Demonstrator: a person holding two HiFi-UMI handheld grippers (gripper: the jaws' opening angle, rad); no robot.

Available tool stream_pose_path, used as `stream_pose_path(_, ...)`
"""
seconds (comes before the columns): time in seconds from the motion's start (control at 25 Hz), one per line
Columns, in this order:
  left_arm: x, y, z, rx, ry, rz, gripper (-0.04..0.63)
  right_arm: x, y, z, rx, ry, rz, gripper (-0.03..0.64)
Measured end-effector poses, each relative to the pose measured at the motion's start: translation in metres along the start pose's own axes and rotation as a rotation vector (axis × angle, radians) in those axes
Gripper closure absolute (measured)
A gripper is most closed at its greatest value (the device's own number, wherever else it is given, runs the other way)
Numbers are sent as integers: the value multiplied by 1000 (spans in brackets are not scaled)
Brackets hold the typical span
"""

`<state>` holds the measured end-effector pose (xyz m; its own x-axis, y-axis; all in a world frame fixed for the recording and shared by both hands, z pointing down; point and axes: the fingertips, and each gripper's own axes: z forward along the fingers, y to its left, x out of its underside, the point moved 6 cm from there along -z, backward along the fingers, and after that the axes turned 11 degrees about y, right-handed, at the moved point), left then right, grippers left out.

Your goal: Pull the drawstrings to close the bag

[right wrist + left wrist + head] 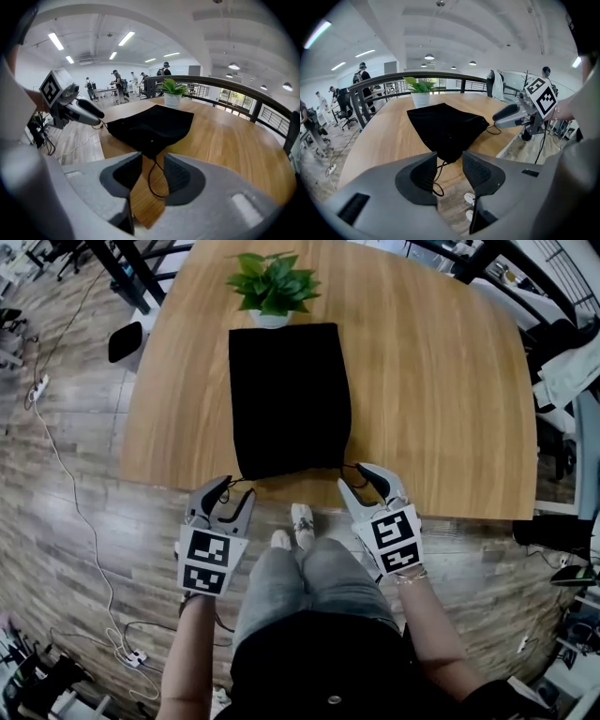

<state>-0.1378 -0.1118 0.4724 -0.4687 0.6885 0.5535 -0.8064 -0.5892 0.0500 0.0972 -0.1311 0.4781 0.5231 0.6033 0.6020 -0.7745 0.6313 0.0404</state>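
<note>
A black drawstring bag (pixel 289 399) lies flat on the wooden table (pixel 431 381), its mouth at the near edge. My left gripper (pixel 236 491) sits at the bag's near left corner, with jaws apart. In the left gripper view a loop of the black drawstring (pixel 436 180) hangs slack between the left gripper's (pixel 450 161) jaws below the bag (pixel 445 126). My right gripper (pixel 356 479) is at the near right corner, also open. In the right gripper view the other cord loop (pixel 152 183) lies loose between the right gripper's (pixel 153 161) jaws, in front of the bag (pixel 152 124).
A potted green plant (pixel 272 287) stands just beyond the bag's far end. The person's legs and shoes (pixel 302 521) are below the table's near edge. Cables (pixel 75 502) run along the wooden floor at the left; office chairs and people are farther off.
</note>
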Motion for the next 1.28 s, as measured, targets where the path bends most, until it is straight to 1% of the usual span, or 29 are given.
stream_pose_path(0.12, 0, 8, 9, -3, 47, 57, 426, 1, -1, 9, -8, 43, -53, 476)
stream_pose_path(0.24, 4, 16, 18, 11, 103, 97, 425, 4, -4, 18, -24, 68, -54, 476)
stream_pose_path(0.36, 9, 24, 25, 9, 137, 114, 427, 8, -7, 26, -36, 90, -57, 476)
stream_pose_path(0.48, 9, 25, 30, 21, 155, 129, 461, 8, -9, 34, -43, 101, -81, 476)
stream_pose_path(0.72, 16, 15, 40, 69, 191, 109, 465, -1, -11, 41, -24, 118, -213, 476)
stream_pose_path(0.84, 17, 12, 44, 75, 187, 96, 465, -1, -11, 44, -22, 119, -253, 486)
stream_pose_path(0.92, 17, 12, 45, 72, 184, 89, 466, 0, -11, 46, -36, 120, -259, 488)
stream_pose_path(1.0, 12, 14, 46, 72, 173, 93, 491, 0, -11, 47, -57, 117, -262, 502)
stream_pose_path(1.16, 11, 13, 48, 85, 174, 88, 515, 2, -5, 47, -89, 103, -270, 574)
stream_pose_path(1.28, 12, 12, 49, 86, 170, 85, 523, 3, -5, 48, -97, 95, -252, 581)
